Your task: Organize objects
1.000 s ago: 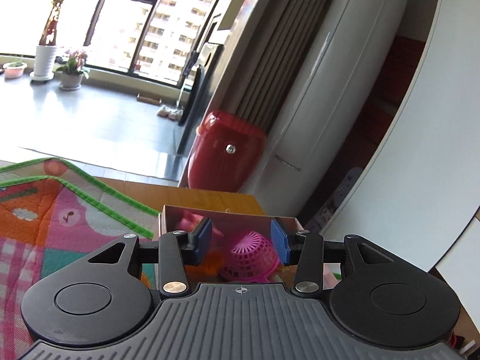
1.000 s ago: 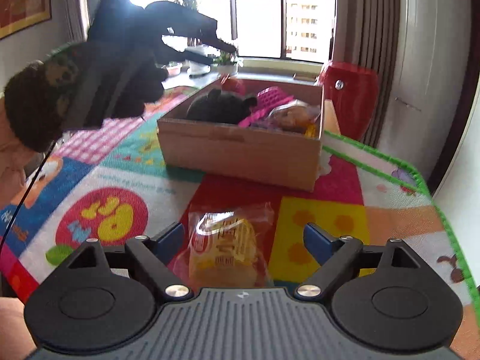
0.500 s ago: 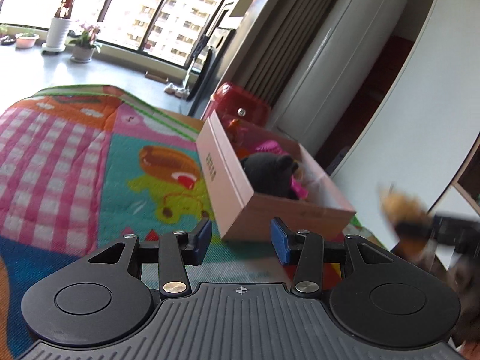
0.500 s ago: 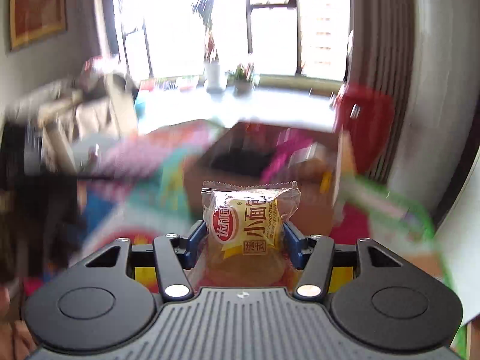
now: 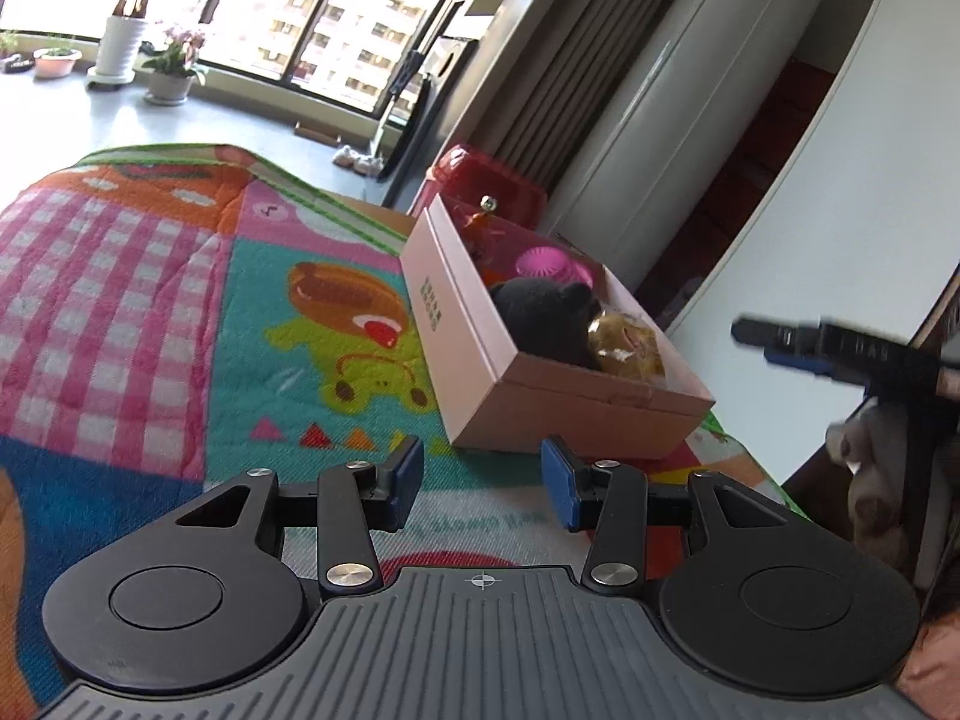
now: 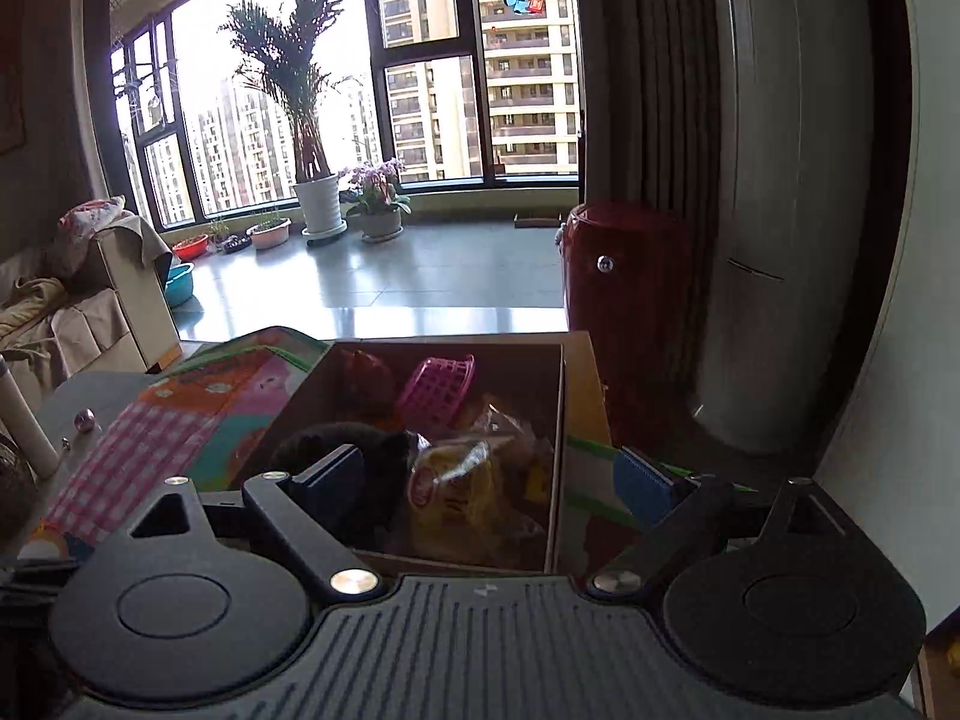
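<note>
An open cardboard box (image 5: 474, 348) stands on a colourful play mat (image 5: 180, 300). It holds a black plush toy (image 5: 546, 312), a pink basket (image 5: 543, 261) and a yellow snack packet (image 6: 456, 492). My right gripper (image 6: 489, 480) hovers over the near end of the box (image 6: 563, 420), its jaws opening wide. The packet lies below and between them, free of the pads, beside the plush (image 6: 342, 450) and the basket (image 6: 438, 390). My left gripper (image 5: 483, 486) is open over the mat just before the box, with nothing between its fingers. The right gripper (image 5: 798, 342) shows blurred at the right.
A red barrel (image 6: 618, 300) and a tall white air conditioner (image 6: 780, 210) stand behind the box. Potted plants (image 6: 318, 204) line the window. A sofa with clothes (image 6: 72, 300) is at the left. A hand (image 5: 870, 450) holds the right gripper.
My right gripper closed on the snack packet on the mat, lifted it over the box and opened; the packet now lies inside. My left gripper drew back from the box.
</note>
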The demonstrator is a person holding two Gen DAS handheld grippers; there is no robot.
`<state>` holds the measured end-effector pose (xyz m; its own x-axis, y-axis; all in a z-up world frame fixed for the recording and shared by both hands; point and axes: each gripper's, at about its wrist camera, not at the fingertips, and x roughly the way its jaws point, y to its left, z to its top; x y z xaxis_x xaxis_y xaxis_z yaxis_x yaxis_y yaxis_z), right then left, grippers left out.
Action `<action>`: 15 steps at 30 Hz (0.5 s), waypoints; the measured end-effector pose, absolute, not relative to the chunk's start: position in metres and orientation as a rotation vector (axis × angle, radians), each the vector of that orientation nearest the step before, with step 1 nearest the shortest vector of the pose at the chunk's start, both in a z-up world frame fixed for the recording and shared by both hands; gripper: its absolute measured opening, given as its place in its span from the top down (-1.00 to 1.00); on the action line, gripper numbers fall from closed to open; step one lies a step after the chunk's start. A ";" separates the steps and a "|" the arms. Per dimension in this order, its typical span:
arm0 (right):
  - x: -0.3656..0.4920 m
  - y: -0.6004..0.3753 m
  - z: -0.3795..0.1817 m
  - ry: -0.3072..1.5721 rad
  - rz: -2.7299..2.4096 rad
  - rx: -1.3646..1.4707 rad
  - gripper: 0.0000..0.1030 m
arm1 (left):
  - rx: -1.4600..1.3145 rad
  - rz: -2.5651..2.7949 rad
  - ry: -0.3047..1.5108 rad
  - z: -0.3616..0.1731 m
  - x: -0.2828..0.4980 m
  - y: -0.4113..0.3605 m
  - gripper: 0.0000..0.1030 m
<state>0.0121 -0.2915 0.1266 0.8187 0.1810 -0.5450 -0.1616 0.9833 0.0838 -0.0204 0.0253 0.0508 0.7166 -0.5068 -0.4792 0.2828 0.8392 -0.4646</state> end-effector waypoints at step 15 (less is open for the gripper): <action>0.007 -0.280 0.064 0.663 0.243 -0.110 -0.27 | -0.159 -0.297 0.687 0.056 0.066 -0.022 -0.30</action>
<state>0.0074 -0.2805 0.0635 0.7609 0.1881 -0.6210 -0.2580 0.9659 -0.0236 0.0659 -0.0218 0.0556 0.7333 -0.3211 -0.5993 0.2173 0.9459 -0.2409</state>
